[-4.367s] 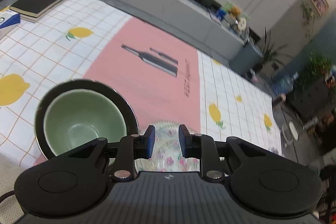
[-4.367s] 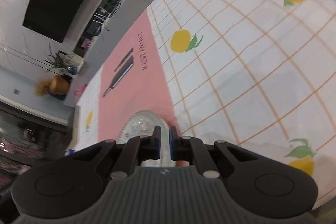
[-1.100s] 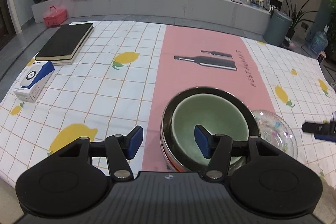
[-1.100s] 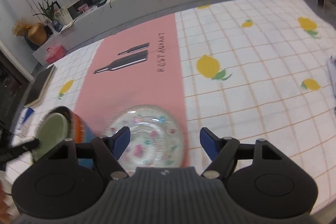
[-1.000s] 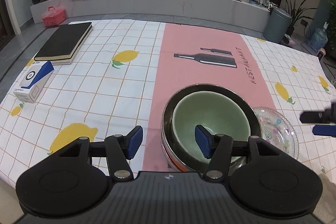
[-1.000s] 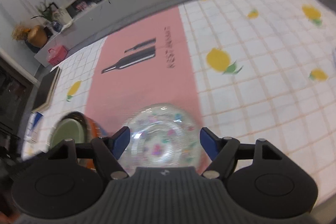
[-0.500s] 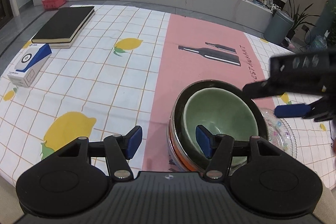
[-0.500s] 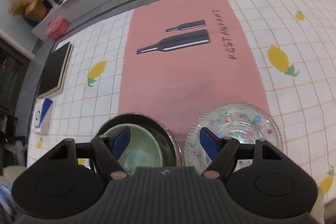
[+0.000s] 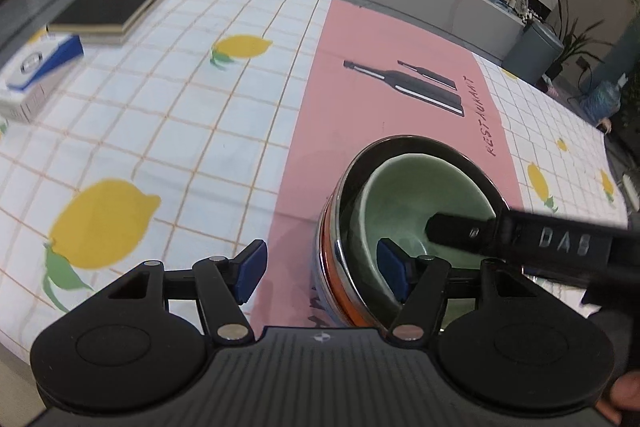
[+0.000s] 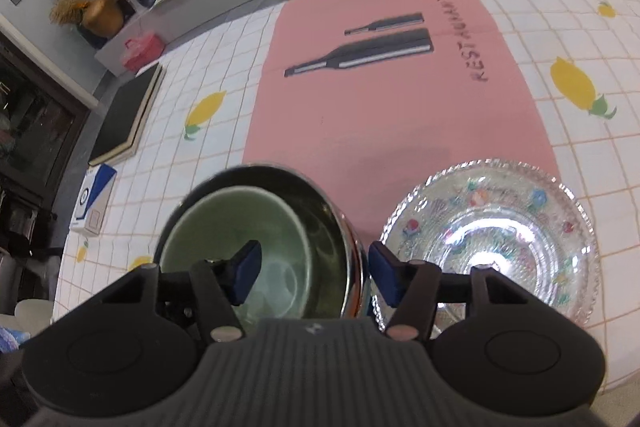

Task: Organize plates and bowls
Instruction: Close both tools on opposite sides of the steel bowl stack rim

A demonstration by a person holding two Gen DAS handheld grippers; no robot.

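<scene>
Both grippers straddle opposite rims of the steel bowl (image 10: 332,211) (green bowl (image 10: 240,239) nested inside): left gripper (image 9: 320,269) opening, right gripper (image 10: 314,273) closing, neither clamped; glass plate (image 10: 492,239) at 3 o'clock.

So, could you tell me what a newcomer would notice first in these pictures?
Probably the green bowl nested inside the metal bowl on the pink strip of the tablecloth, with both hand-held grippers straddling their rims. Next, the glittering glass plate just right of the bowls.

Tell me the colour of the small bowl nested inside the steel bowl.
Pale green, glazed inside: the small ceramic bowl sits in the steel bowl. Right wrist view shows it best.
</scene>
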